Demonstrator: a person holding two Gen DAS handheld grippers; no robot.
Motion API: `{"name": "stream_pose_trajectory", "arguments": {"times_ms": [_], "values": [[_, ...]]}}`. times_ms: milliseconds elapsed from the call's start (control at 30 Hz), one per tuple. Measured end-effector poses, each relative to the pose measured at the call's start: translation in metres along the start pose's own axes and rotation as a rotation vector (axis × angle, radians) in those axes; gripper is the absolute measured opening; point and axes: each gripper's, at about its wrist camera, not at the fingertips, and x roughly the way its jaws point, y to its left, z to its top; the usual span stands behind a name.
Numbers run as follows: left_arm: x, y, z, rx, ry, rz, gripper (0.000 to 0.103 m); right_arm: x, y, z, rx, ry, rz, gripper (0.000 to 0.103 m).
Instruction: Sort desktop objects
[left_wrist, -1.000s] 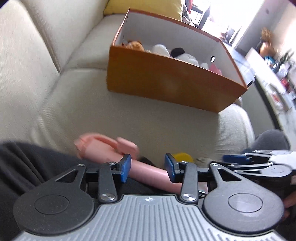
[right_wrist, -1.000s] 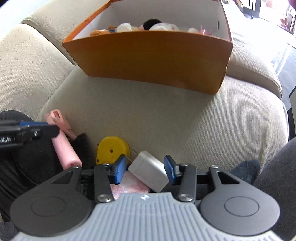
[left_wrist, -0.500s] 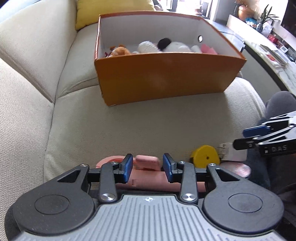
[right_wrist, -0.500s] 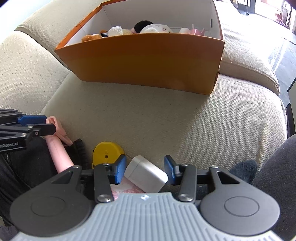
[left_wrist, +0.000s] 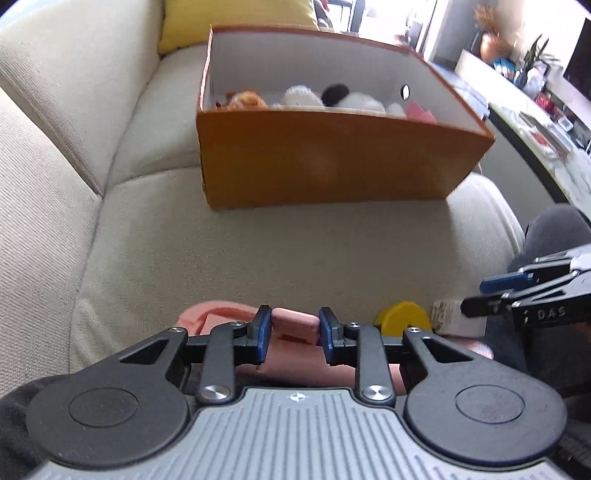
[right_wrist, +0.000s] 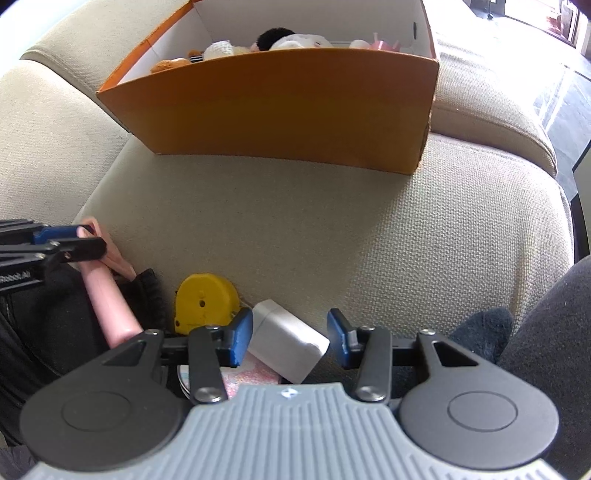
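The left gripper (left_wrist: 294, 328), its jaws just closed, was clamped across the pink tool (left_wrist: 295, 323) at the sofa cushion's (left_wrist: 295, 251) near edge; right gripper (right_wrist: 290, 338) was held apart astride the white block (right_wrist: 286, 341).

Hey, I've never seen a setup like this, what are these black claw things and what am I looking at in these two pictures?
They are two handheld grippers, one in each of a person's hands, each carrying a camera that looks along its fingers. One picture comes from each.

The scene is a beige sofa holding an orange cardboard box of plush toys.

Nearer lie a yellow tape measure, a white charger block and a pink tool.

The left gripper has just been closing and its pads now press on the pink tool's top. The right gripper is open around the charger block, with a gap showing on one side.
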Motion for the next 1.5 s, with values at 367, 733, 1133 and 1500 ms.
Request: {"name": "stream_pose_trajectory", "arguments": {"times_ms": [367, 733, 1133, 1500], "values": [[-0.007, 0.008, 0.028, -0.098, -0.099, -0.048, 0.000, -0.002, 0.000, 0.000, -0.001, -0.010, -0.001, 0.047], [0.007, 0.034, 0.022, -0.328, -0.029, 0.024, 0.033, 0.004, -0.002, -0.001, 0.009, 0.007, 0.006, 0.047], [0.009, 0.038, 0.013, -0.419, -0.038, 0.009, 0.048, 0.004, -0.001, 0.003, 0.009, 0.005, 0.003, 0.047], [0.011, 0.028, 0.022, -0.269, 0.051, 0.070, 0.019, 0.008, 0.050, 0.045, -0.143, -0.042, 0.161, 0.038]]}}
